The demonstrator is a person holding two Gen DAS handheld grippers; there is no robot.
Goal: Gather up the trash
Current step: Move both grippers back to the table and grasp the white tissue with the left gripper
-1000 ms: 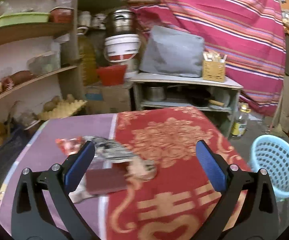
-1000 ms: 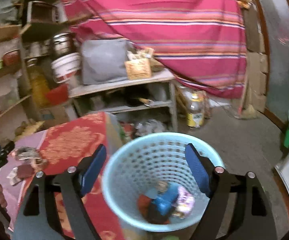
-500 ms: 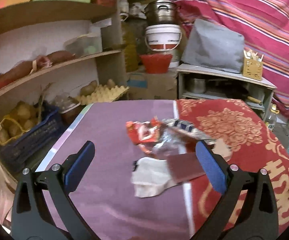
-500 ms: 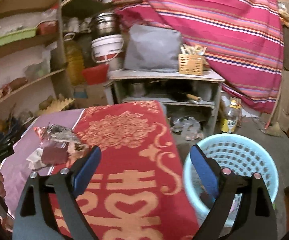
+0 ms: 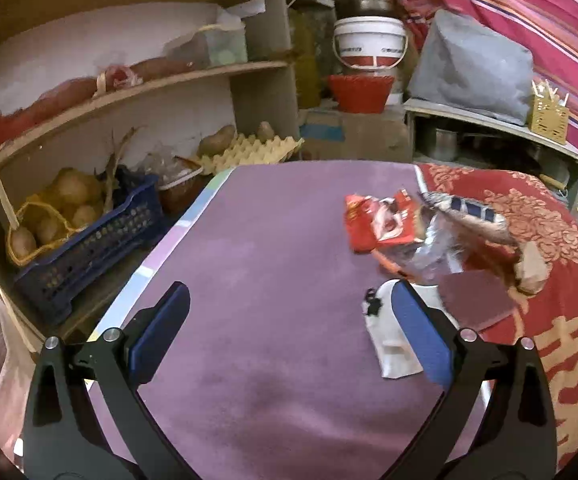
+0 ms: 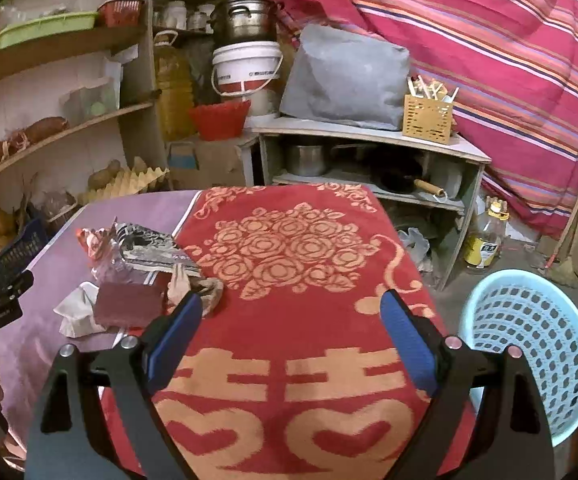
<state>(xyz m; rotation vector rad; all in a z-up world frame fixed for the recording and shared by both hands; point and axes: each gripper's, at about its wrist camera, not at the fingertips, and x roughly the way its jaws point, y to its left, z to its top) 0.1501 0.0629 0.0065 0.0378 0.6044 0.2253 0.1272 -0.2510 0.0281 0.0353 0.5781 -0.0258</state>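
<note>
A: Left gripper (image 5: 289, 334) is hanging low over the purple part of the surface (image 5: 273, 248), jaws apart, nothing between them. Right gripper (image 6: 291, 340) is sitting over the red cloth (image 6: 289, 276), jaws wide, also empty.

B: Trash?

A: It's lying in one heap at the purple-red seam: white tissue (image 5: 387, 344) nearest, just beside the left gripper's right finger, then a maroon card (image 5: 475, 300), then the red wrapper (image 5: 379, 224) and foil behind. Basket (image 6: 529, 344) is standing on the floor to the right.

B: Handling?

A: All looking light, soft and crinkly, probably slippery. I'd be pinching a raised fold, not a flat face.

B: Versus a second ago?

A: Right gripper was aimed into the basket; now it's facing the surface. Left view has swung left, so the heap is sitting right of centre.
</note>
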